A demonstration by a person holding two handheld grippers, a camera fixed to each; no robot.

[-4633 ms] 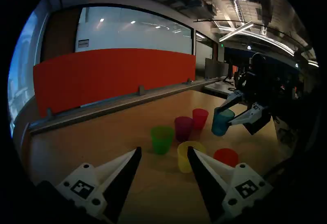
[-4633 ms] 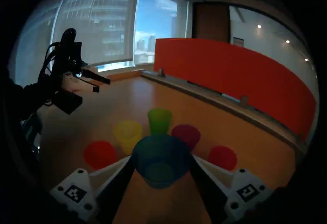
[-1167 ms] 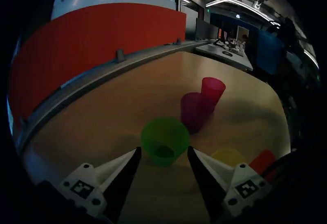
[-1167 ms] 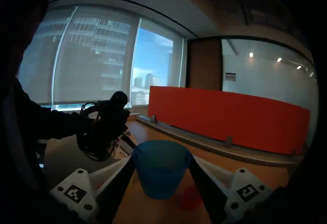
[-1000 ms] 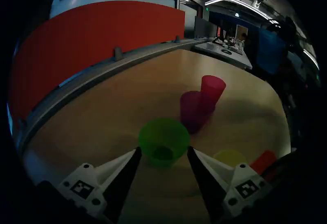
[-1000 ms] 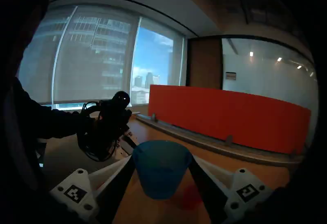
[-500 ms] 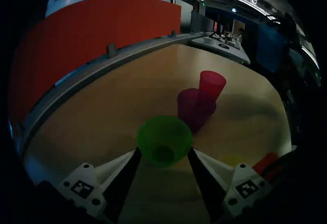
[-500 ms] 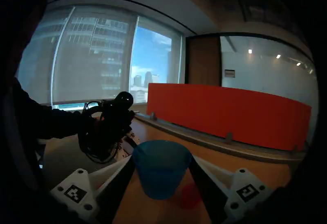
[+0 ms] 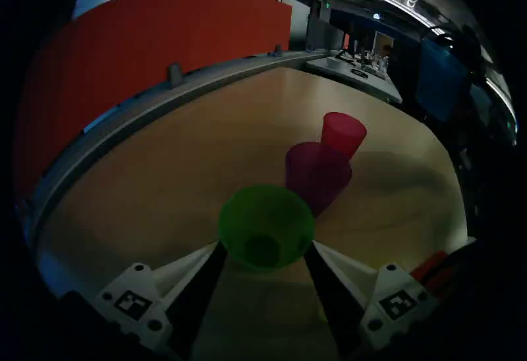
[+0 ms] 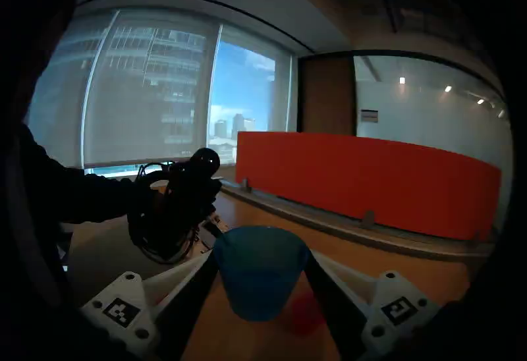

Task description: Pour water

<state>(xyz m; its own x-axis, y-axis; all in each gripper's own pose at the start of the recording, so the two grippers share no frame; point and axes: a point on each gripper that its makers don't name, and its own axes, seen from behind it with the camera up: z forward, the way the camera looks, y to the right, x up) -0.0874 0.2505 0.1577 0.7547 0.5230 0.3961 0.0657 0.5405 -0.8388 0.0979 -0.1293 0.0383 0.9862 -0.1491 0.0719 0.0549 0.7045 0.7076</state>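
Your left tongs (image 9: 265,246) stand apart, one finger on each side of the green cup (image 9: 266,226). The cup fills the gap between them. Whether the fingers press on its wall or only flank it cannot be told from the left gripper view. The green cup stands upright on the wooden bench (image 9: 165,163), its mouth open toward the camera. What it holds cannot be made out.

From the green cup, a purple cup (image 9: 317,173) stands just beyond it at 1 o'clock. A pink cup (image 9: 342,134) stands behind that one on the same line. The two overlap in this view, so contact between them cannot be judged. At 4 o'clock, near the edge of the view, part of a red cup (image 9: 431,265) shows. An orange-red partition (image 9: 151,31) runs along the far side of the bench, from 9 o'clock up to 12.

Your right tongs (image 10: 261,255) are clamped on the blue cup (image 10: 260,272), both fingers against its sides. You hold it upright, lifted off the bench. Its contents cannot be seen. On the bench at 5 o'clock of the blue cup lies a red shape, seemingly a cup. At 10 o'clock of the blue cup, your dark sleeve (image 10: 72,196) reaches in. The window (image 10: 151,84) fills the wall behind it.
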